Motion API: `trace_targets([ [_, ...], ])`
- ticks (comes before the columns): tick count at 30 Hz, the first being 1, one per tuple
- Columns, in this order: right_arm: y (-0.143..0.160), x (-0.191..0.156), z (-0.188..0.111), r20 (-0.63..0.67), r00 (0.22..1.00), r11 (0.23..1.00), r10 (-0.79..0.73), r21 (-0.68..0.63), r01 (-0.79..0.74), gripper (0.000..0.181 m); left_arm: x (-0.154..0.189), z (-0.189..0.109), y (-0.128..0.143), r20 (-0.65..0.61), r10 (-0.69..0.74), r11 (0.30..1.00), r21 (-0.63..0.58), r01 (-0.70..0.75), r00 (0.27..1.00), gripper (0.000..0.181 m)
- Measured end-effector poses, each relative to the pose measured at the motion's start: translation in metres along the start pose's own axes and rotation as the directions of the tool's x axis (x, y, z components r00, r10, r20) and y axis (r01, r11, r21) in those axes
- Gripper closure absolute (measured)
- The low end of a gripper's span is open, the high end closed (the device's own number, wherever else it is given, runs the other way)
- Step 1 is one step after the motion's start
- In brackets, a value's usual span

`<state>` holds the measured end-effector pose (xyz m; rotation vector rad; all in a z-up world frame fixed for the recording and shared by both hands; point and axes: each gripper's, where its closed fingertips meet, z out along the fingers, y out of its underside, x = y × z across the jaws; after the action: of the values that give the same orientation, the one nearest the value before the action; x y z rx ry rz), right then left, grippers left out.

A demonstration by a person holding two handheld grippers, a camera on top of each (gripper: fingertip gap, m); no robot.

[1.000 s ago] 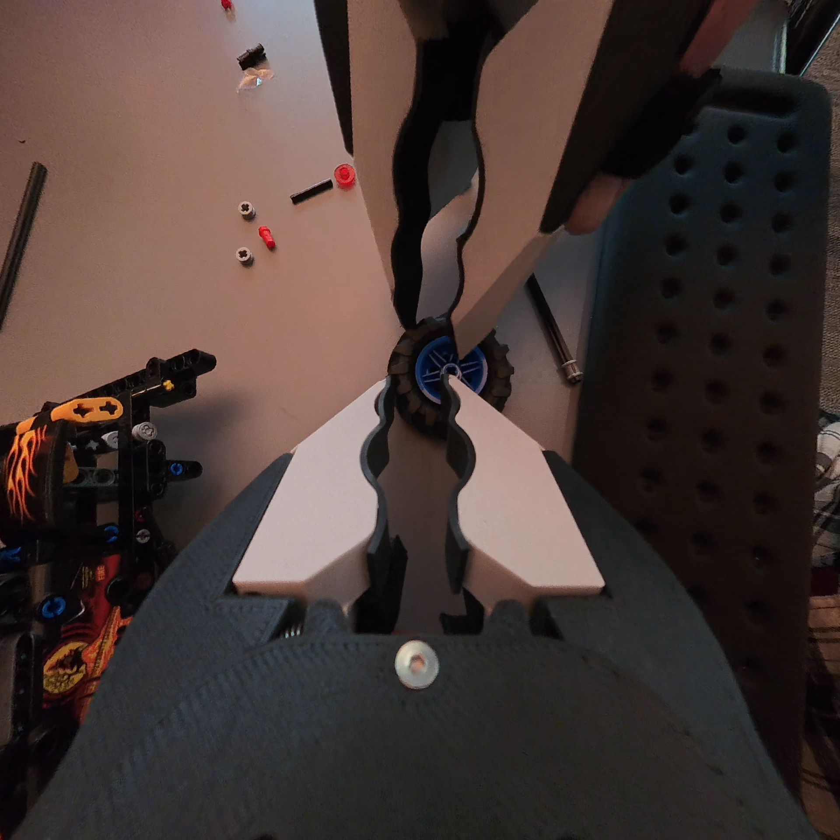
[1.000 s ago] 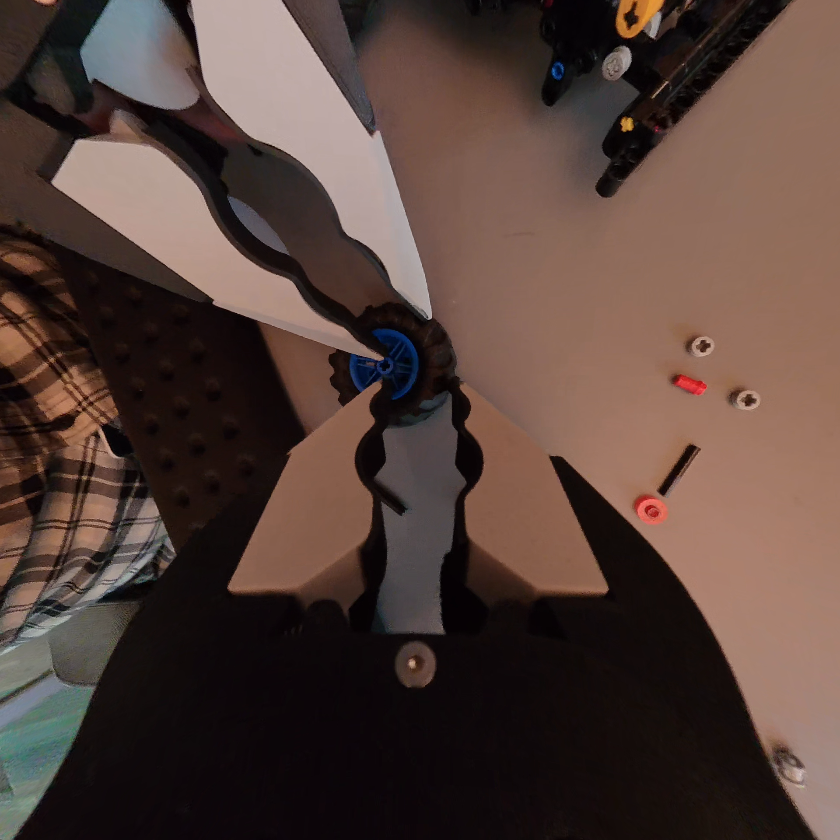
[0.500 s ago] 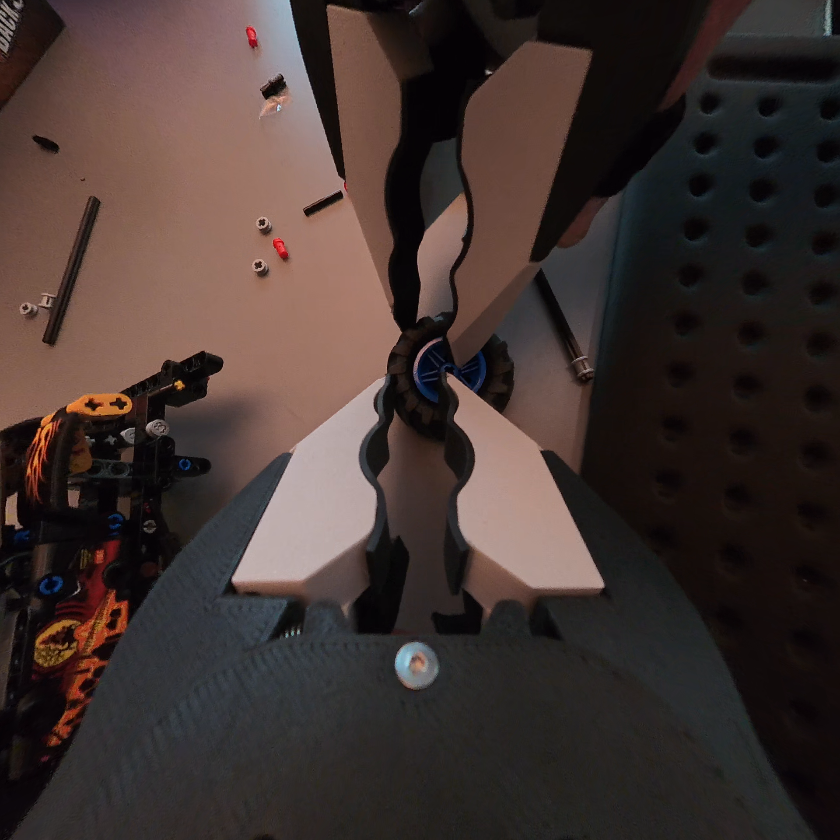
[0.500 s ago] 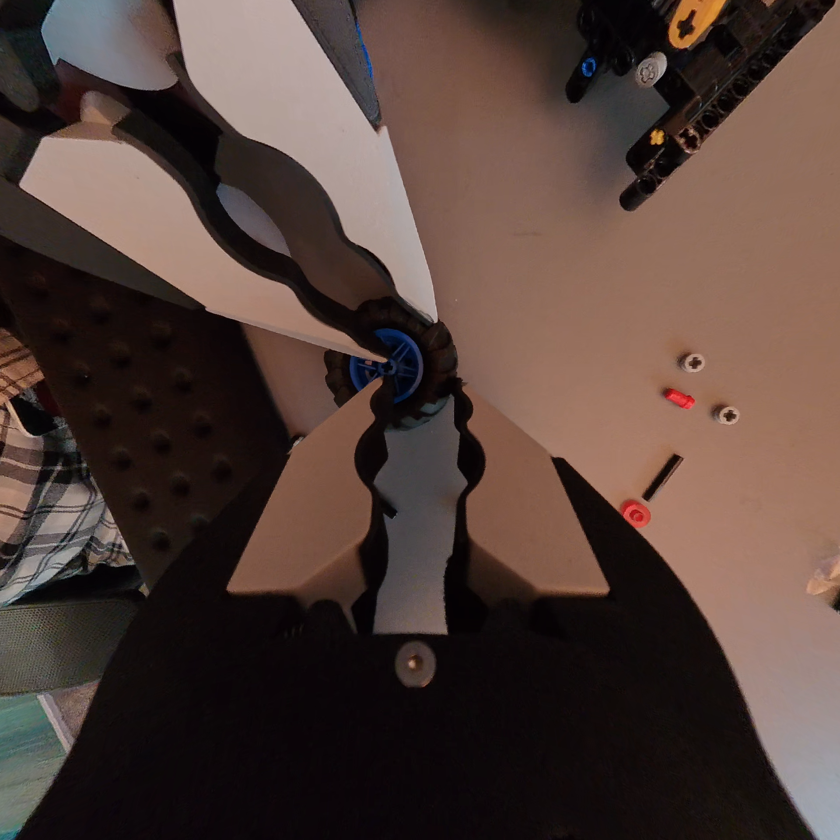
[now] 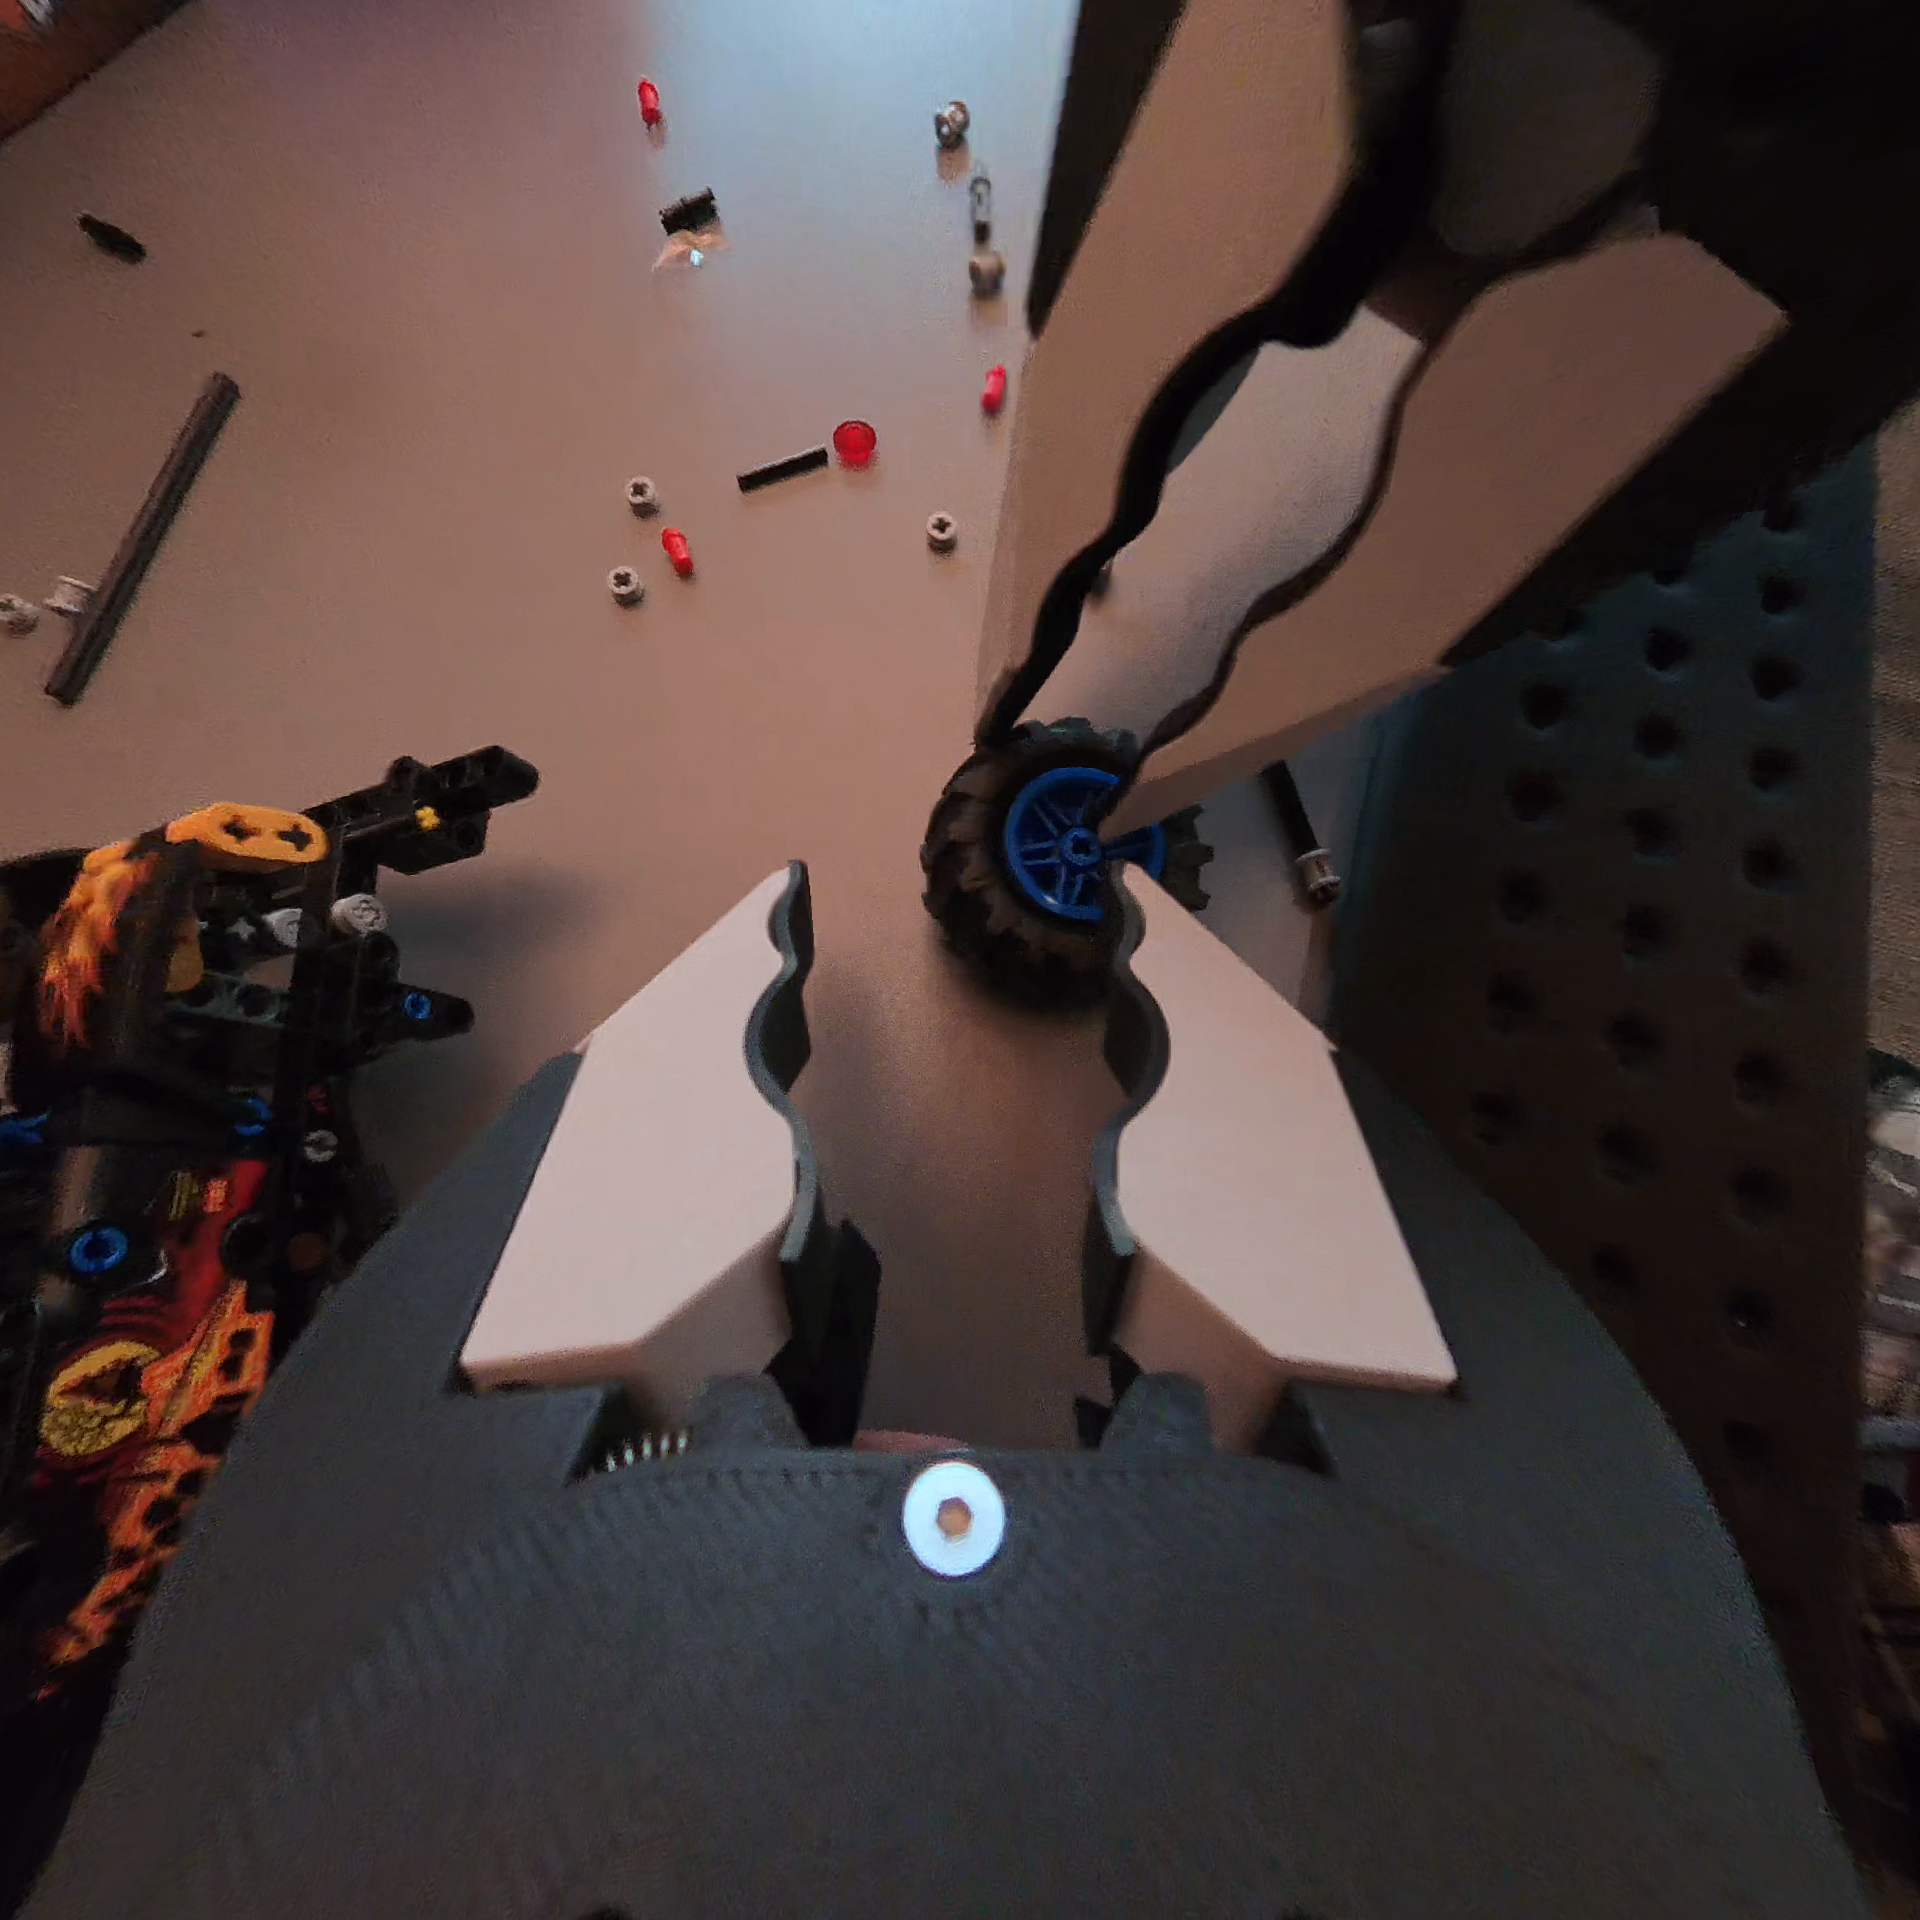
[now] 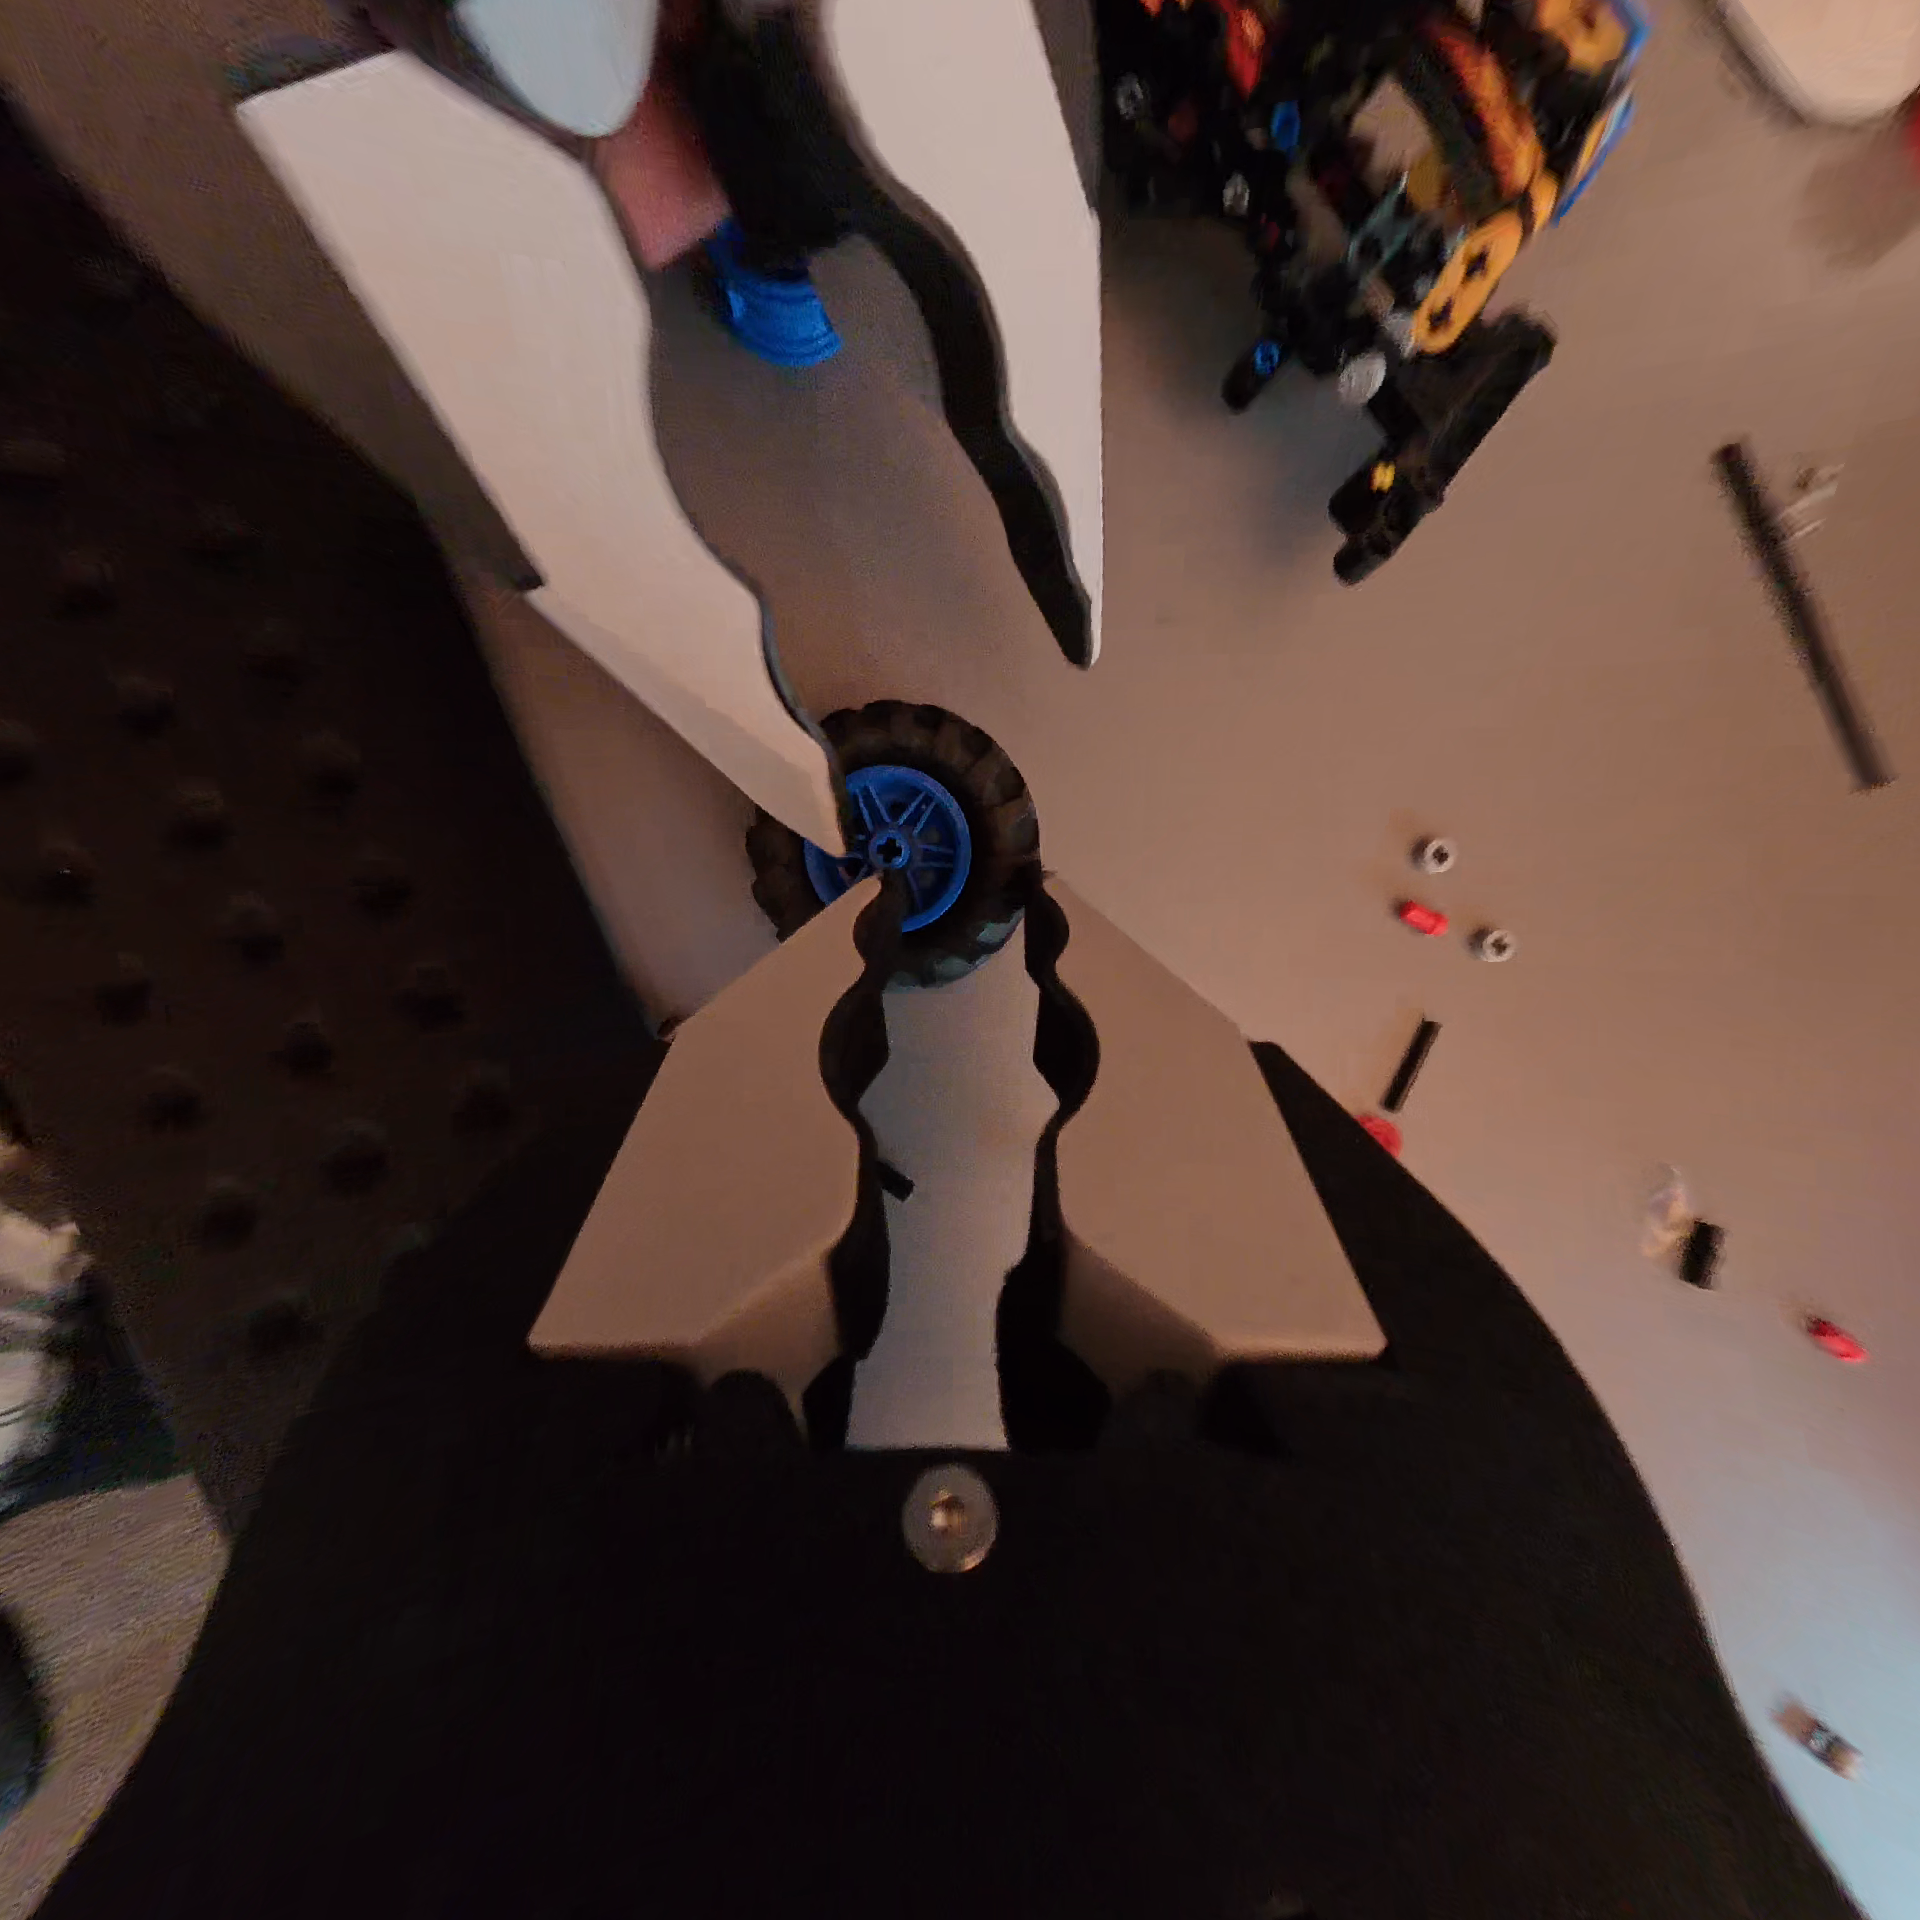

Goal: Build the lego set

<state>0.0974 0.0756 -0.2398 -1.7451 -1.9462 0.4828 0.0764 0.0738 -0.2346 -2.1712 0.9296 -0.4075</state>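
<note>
At centre frame, your left gripper (image 5: 961,894) had just let go and spread wide beside the wheel (image 5: 1049,852), leaving it pinched only in your right gripper (image 6: 951,883), so the handover looked complete.

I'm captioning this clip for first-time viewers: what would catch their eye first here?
The black rubber tyre on a blue spoked rim, pinched at centre by the right gripper. Beside it, the left gripper stands open. The half-built black model with orange flame stickers sits at the left wrist view's left edge.
</note>
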Motion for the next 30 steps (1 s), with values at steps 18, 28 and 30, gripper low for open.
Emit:
trace_targets([
  [18,0.003,-0.021,-0.018,0.209,0.966,0.946,0.151,0.254,-0.203,0.153,0.035,-0.005,-0.013,-0.062,0.199,0.975,0.115,-0.191,0.978,0.149],
  [28,0.002,-0.02,-0.013,0.172,0.979,0.963,0.114,0.224,-0.151,0.157,0.035,0.006,0.003,-0.137,0.124,0.992,0.028,-0.121,0.983,0.146],
  [30,0.003,-0.015,-0.009,0.108,0.987,0.973,0.121,0.184,-0.14,0.165,0.031,0.01,0.002,-0.08,0.155,0.988,0.009,-0.155,0.985,0.153],
])
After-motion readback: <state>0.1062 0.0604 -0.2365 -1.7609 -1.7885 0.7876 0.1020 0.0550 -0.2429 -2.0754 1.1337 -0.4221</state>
